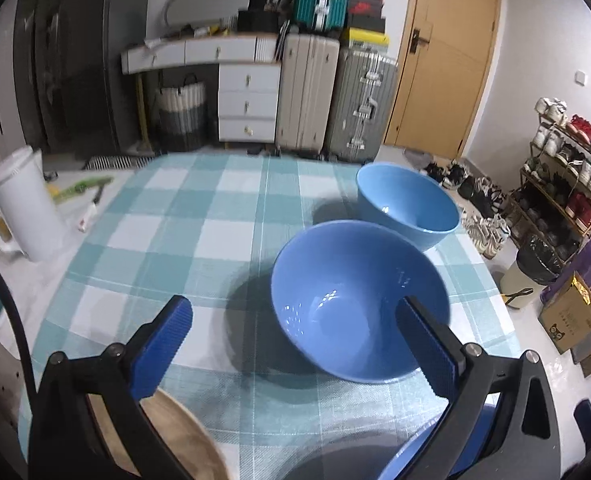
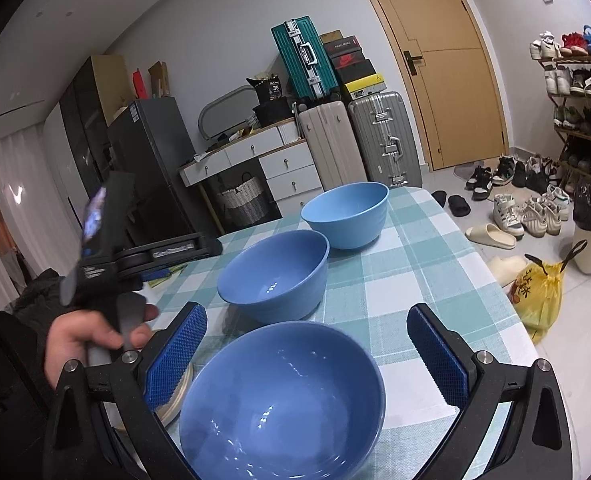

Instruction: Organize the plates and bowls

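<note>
Nearest bowl (image 2: 281, 400) sits right under my right tool (image 2: 307, 354), between its spread pads, which touch nothing. Left tool (image 1: 295, 332) is likewise wide open and empty, hovering over the middle bowl (image 1: 359, 300); one pad hangs inside the rim, the other outside to the left.

3 blue bowls stand in a row on the checked counter (image 1: 199, 216): nearest, middle, and the far bowl (image 2: 345, 214) just beyond the middle one, apart from it. Tan plate (image 1: 183, 436) lies on the counter left of the nearest bowl.

Step, as I judge it: reaching for a bowl to nest; nothing stacked yet. Next move calls for closing a tool on a rim wall, then lifting straight up.

Room: counter left of the middle bowl is bare. Far bowl stands near the counter's right edge; floor with shoes lies beyond.
</note>
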Demonstrator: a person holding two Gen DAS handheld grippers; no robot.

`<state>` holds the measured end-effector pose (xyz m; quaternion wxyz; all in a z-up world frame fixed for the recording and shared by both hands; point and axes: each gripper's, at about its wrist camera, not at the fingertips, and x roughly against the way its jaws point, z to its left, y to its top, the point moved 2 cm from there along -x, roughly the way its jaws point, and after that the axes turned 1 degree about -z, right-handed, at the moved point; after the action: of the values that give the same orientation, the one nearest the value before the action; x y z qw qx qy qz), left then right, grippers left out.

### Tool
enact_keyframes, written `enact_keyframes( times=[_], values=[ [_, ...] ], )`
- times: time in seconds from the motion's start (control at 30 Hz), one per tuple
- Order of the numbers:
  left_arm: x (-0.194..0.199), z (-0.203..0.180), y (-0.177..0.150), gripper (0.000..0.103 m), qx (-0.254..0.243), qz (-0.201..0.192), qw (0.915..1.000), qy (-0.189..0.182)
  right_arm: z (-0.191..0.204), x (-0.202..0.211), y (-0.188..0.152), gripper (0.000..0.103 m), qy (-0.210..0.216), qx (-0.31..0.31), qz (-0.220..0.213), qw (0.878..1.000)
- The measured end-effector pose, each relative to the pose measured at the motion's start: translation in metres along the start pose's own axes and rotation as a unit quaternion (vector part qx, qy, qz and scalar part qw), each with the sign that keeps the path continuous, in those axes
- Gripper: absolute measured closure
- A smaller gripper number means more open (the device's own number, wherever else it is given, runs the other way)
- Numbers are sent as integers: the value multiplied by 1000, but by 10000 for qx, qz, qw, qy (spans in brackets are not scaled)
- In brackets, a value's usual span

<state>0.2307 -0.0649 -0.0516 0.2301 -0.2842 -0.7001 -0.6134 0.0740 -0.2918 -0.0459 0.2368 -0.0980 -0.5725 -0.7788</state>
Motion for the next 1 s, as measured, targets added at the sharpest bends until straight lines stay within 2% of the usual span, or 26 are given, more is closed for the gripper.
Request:
enact_keyframes(
  times=[0.13,0.27,0.37,0.5,0.63,0.83,1.0],
  values=[
    [-21,2,5,1,171,206,9994,-215,2,-11,14,1,174,26,240,9996],
    [-41,5,12,1,95,396,9990,-175,4,-25,44,1,69,203,283,9994],
    [-53,14,15,1,178,445,9987,-151,2,-58,69,1,-192,423,620,9970],
    [-70,24,16,1,234,643,9971,-328,-8,-111,95,1,-119,244,1190,9925],
    [-82,28,13,2,249,764,9962,-341,-15,-157,112,1,-161,98,1612,9867],
    [-94,21,6,2,171,981,9945,-312,-19,-201,123,1,-44,-24,1879,9822],
    [-101,14,4,4,211,1062,9929,-489,-31,-232,115,2,-226,-132,2250,9740]
  ],
)
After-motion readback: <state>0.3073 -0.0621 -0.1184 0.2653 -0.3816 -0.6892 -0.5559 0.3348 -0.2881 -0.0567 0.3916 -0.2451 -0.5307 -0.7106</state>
